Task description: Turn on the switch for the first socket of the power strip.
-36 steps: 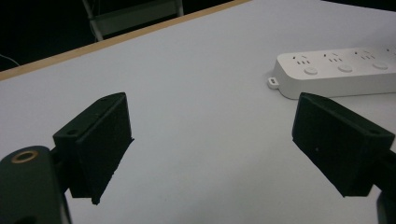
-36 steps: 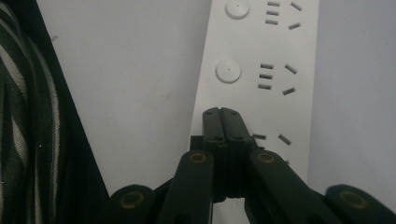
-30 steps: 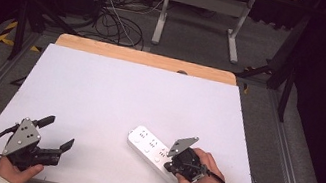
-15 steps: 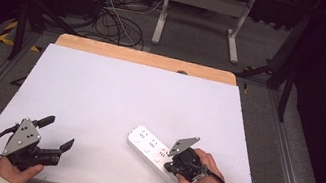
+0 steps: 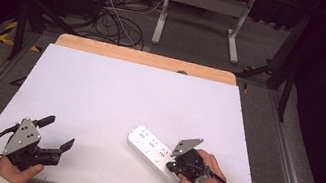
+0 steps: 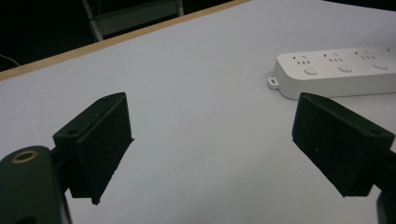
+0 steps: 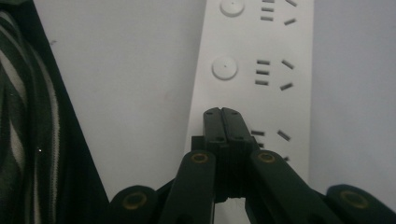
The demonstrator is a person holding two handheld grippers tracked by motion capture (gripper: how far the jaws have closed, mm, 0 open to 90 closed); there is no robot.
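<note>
Pressing closed jaws onto a strip (image 7: pixel 254 70) button, the right gripper (image 7: pixel 226 114) works; the left gripper (image 5: pixel 56 133) waits, jaws apart, progress unclear.

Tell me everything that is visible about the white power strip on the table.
The power strip is a long, white, smooth plastic bar with rounded corners, lying flat and diagonally on the white table, near its front right part. Its top shows a row of sockets, each with a round button beside it, and one end has a small loop. The right hand-held gripper, jaws closed together, is over its near end, apparently pressing on it. The left hand-held gripper is open, apart from it.
</note>
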